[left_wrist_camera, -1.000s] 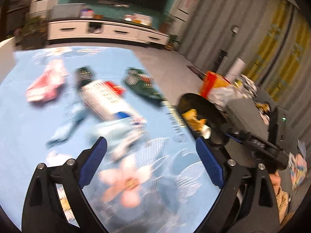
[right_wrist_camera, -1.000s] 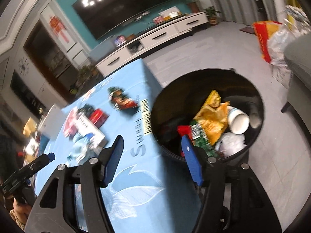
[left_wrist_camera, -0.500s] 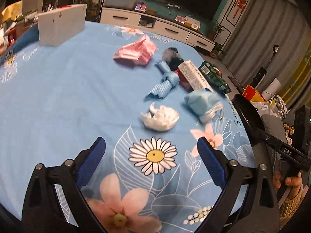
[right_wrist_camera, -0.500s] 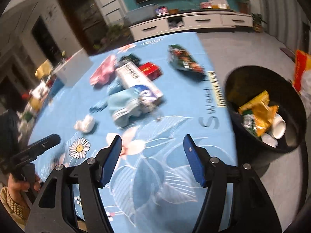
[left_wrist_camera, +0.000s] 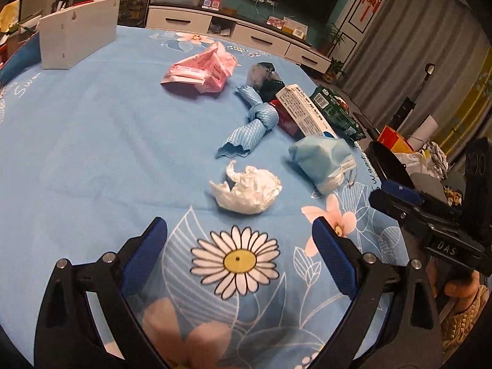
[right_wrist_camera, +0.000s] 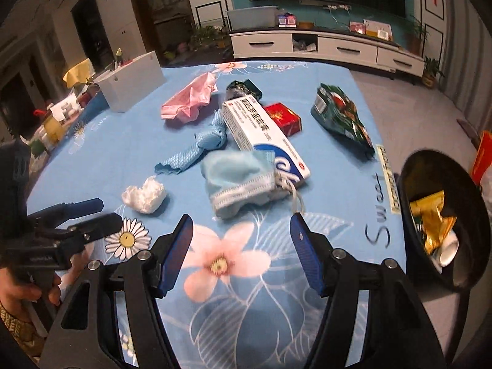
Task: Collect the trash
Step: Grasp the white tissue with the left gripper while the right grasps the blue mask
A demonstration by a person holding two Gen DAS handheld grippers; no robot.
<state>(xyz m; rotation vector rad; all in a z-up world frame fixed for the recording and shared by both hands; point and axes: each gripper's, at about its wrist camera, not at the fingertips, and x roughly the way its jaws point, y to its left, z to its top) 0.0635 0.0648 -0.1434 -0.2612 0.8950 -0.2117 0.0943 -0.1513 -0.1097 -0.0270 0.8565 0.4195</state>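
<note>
Nearer now: crumpled white tissue.

The blue floral tablecloth carries the script word "Sweet" along its right edge, beside the black bin. "Swe" is readable at its far left edge. The right gripper body is marked "DAS". Print on the long white carton is illegible.

blue floral tablecloth | on it: tissue wad, mask, pink wrapper, white box
</note>
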